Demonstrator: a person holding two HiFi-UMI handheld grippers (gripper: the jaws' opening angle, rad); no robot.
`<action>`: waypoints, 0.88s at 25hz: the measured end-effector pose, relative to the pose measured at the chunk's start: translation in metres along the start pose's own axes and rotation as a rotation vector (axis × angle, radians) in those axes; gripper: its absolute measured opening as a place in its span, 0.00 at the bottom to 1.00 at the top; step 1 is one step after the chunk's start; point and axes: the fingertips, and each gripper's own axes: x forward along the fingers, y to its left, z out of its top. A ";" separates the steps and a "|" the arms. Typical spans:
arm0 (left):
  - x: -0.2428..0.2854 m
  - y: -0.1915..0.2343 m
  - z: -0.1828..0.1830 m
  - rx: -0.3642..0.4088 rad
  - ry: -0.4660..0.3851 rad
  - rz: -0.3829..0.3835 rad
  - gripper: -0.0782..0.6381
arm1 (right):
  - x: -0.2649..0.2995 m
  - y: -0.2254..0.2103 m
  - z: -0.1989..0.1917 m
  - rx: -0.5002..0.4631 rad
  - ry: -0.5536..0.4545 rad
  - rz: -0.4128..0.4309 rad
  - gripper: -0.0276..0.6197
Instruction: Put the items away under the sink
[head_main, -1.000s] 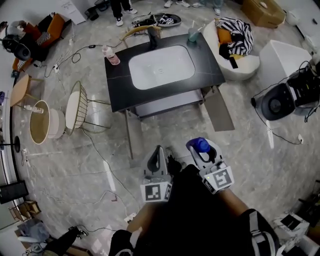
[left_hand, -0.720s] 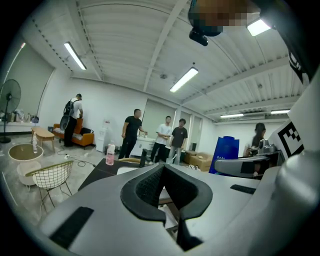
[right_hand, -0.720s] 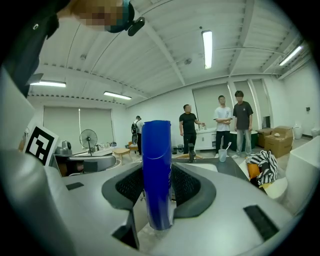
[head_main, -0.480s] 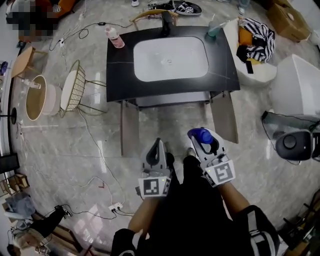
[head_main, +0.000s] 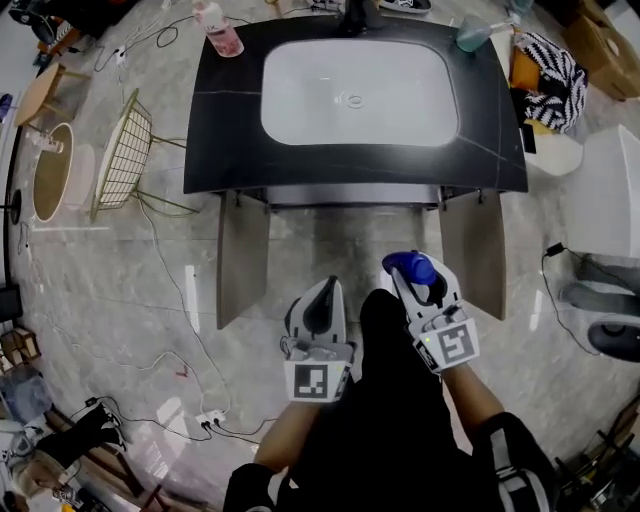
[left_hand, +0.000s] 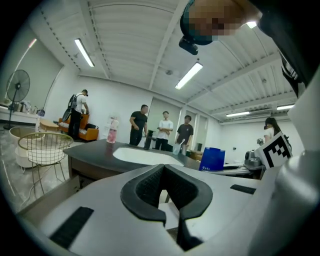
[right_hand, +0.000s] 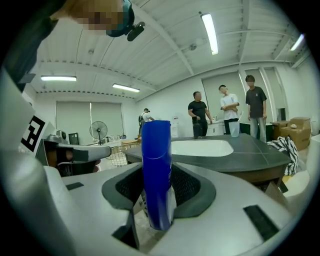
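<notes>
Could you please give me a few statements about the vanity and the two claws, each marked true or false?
1. The right claw holds a blue bottle. True.
2. The left claw grips the pink bottle. False: it is shut on nothing, and the pink bottle stands on the black counter.
3. Both cabinet doors are closed. False: the left-hand door and the right-hand door stand open.
4. A cup stands on the counter. True.
</notes>
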 end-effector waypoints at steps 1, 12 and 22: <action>0.005 0.007 -0.014 -0.003 0.000 0.010 0.13 | 0.008 -0.004 -0.014 -0.001 -0.001 0.003 0.29; 0.044 0.067 -0.193 0.045 -0.051 0.047 0.13 | 0.078 -0.032 -0.190 -0.064 -0.060 0.046 0.29; 0.042 0.073 -0.247 0.039 -0.102 0.051 0.13 | 0.108 -0.036 -0.260 -0.060 -0.085 0.109 0.29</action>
